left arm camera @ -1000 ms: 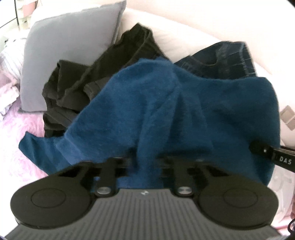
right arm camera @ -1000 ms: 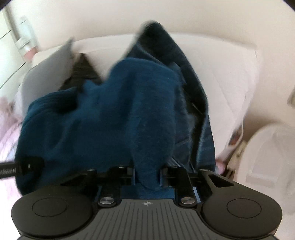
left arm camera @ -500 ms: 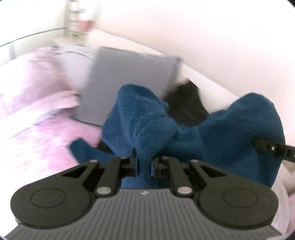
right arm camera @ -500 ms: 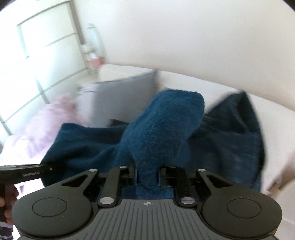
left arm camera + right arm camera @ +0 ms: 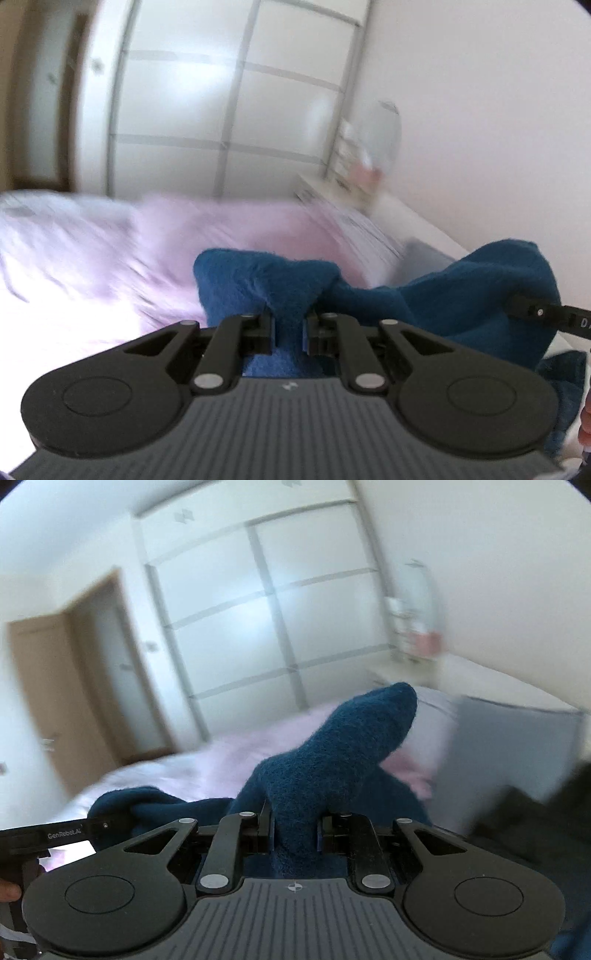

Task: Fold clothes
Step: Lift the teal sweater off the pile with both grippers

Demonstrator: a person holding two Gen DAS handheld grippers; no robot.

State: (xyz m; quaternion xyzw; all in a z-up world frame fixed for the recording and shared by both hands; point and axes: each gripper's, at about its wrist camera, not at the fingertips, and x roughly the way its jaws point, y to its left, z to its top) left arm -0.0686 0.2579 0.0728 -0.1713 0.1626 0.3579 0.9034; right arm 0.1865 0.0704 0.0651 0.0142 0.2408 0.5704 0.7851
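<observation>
In the left wrist view, the left gripper [image 5: 289,329] sat at lower centre, its jaws nearly together and clamped on a bunched fold of the blue fleece garment [image 5: 424,295], which stretched to the right edge where the other gripper's tip pinched it above the pink bedspread [image 5: 110,258]. In the right wrist view, the right gripper [image 5: 295,825] likewise pinched the garment [image 5: 332,760], a fold rising toward centre frame, the rest trailing to the left gripper [image 5: 107,825] at lower left.

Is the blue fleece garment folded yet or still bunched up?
Still bunched up: the blue fleece garment hangs crumpled between the left gripper and the right gripper, both shut on it.
</observation>
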